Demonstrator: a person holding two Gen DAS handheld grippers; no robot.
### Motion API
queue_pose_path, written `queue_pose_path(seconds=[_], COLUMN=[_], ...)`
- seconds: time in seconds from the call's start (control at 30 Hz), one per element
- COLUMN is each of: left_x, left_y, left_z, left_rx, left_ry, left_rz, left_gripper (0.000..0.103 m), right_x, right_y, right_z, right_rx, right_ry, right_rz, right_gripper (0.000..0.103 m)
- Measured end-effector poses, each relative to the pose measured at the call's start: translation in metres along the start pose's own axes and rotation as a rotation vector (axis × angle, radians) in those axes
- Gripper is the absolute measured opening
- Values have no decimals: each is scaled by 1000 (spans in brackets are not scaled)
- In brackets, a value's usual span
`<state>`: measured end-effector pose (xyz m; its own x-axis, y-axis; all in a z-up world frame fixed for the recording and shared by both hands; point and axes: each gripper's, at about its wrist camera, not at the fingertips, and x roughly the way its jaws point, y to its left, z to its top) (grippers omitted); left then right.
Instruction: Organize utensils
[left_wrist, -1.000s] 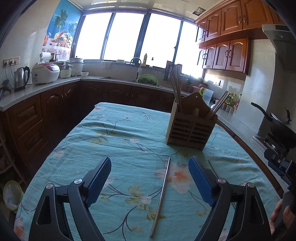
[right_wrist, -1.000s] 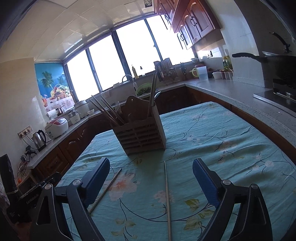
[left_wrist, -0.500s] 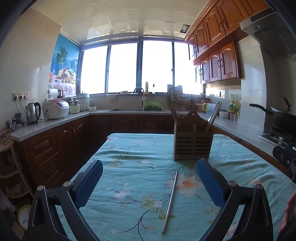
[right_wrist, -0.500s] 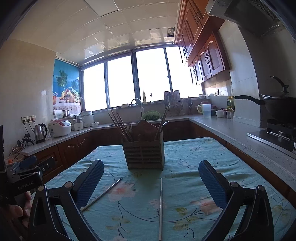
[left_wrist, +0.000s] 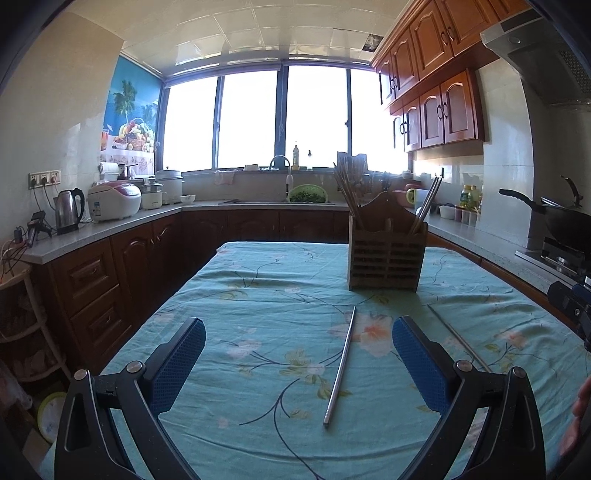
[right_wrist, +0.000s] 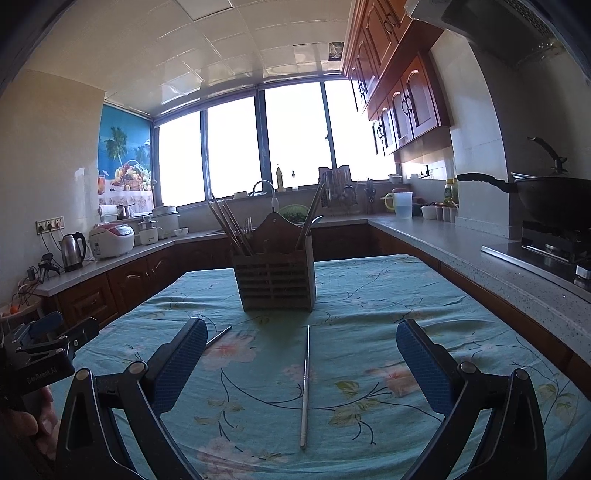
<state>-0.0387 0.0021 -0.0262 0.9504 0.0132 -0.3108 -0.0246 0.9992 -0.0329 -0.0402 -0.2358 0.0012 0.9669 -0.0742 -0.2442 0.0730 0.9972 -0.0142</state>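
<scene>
A wooden utensil holder (left_wrist: 386, 256) with chopsticks and cutlery in it stands upright on the table; it also shows in the right wrist view (right_wrist: 275, 278). Two loose metal chopsticks lie on the cloth in front of it. In the left wrist view one chopstick (left_wrist: 340, 365) lies between my fingers and the other chopstick (left_wrist: 458, 341) lies to the right. In the right wrist view one chopstick (right_wrist: 305, 384) lies ahead and the other chopstick (right_wrist: 218, 335) is partly hidden behind my left finger. My left gripper (left_wrist: 299, 363) is open and empty. My right gripper (right_wrist: 301, 369) is open and empty.
The table wears a teal floral cloth (left_wrist: 266, 295). Counters run along the left, back and right, with a kettle (left_wrist: 69, 210), a rice cooker (left_wrist: 114, 201) and a wok (right_wrist: 554, 197) on a stove. The other gripper shows at the left edge (right_wrist: 40, 347).
Both cameras have tilted up and levelled, so the holder and chopsticks sit lower in view. Both grippers stay open. The chopsticks have not moved.
</scene>
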Motion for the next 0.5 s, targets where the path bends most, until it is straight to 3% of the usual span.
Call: queue_pose_path(seconds=[0.5], left_x=[1], left_y=[-1], left_z=[-7], left_rx=[11], left_ry=[-9], left_rz=[33], left_gripper=[102], right_x=[-5], right_y=[-4], right_z=[-8], right_rx=[2], right_ry=[11], right_rz=[-23], right_gripper=[103])
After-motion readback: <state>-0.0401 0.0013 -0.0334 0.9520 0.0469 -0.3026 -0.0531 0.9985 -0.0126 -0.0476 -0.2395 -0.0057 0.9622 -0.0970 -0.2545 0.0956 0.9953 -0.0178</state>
